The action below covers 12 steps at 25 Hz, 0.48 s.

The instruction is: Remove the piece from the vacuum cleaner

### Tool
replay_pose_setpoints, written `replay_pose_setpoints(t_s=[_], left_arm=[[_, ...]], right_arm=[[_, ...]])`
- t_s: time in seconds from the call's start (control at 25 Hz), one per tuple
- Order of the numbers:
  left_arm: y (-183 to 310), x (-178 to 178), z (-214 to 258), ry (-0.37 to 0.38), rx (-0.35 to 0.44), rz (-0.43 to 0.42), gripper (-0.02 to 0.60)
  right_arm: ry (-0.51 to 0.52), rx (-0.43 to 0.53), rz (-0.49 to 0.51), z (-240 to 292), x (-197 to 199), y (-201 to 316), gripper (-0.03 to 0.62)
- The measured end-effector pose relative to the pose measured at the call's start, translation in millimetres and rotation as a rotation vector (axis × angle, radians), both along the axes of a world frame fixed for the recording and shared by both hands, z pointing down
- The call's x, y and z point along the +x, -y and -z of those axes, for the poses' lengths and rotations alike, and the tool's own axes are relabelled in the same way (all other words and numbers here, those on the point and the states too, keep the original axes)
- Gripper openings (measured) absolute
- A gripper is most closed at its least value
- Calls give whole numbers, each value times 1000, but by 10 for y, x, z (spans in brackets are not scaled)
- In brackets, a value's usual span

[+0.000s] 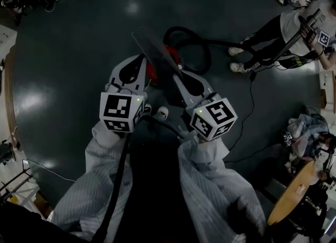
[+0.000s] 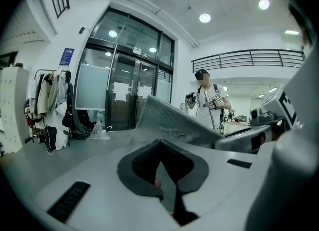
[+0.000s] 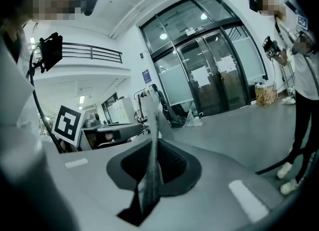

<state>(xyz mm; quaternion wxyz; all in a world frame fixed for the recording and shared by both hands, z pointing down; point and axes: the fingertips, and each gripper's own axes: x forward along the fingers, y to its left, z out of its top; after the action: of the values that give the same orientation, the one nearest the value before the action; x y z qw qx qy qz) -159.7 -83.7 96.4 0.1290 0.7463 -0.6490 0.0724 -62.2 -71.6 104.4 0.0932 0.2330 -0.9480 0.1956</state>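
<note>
Right gripper view shows the right claw (image 3: 149,177) squeezed shut on a thin gray piece (image 3: 152,135). The piece has a mesh face. It stands on its edge between the two jaws and sticks out past the tips.

In the left gripper view, the left claw (image 2: 162,172) is closed tight. Its two jaws touch each other and hold nothing. The flat gray piece lies just past this claw's tips and off to its right, tilted, and the claw is not touching it.

In the head view the two claws are side by side, close together, both pointing away from the person who holds them. The piece reaches out from the right claw and slants across toward the front of the left claw. The red vacuum cleaner (image 1: 172,54) sits on the dark floor (image 1: 79,37) under the piece, just beyond both claws. Its black hose (image 1: 184,28) curls round a little farther out. Another person (image 1: 294,24) stands well off to the right of the right claw.
</note>
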Motion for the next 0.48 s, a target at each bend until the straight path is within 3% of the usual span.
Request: replay_pose_setpoints(t_s=[0.48], left_arm=[[19, 59, 58, 11, 8, -12, 5]], right_arm=[[-7, 24, 27, 42, -17, 2, 26]])
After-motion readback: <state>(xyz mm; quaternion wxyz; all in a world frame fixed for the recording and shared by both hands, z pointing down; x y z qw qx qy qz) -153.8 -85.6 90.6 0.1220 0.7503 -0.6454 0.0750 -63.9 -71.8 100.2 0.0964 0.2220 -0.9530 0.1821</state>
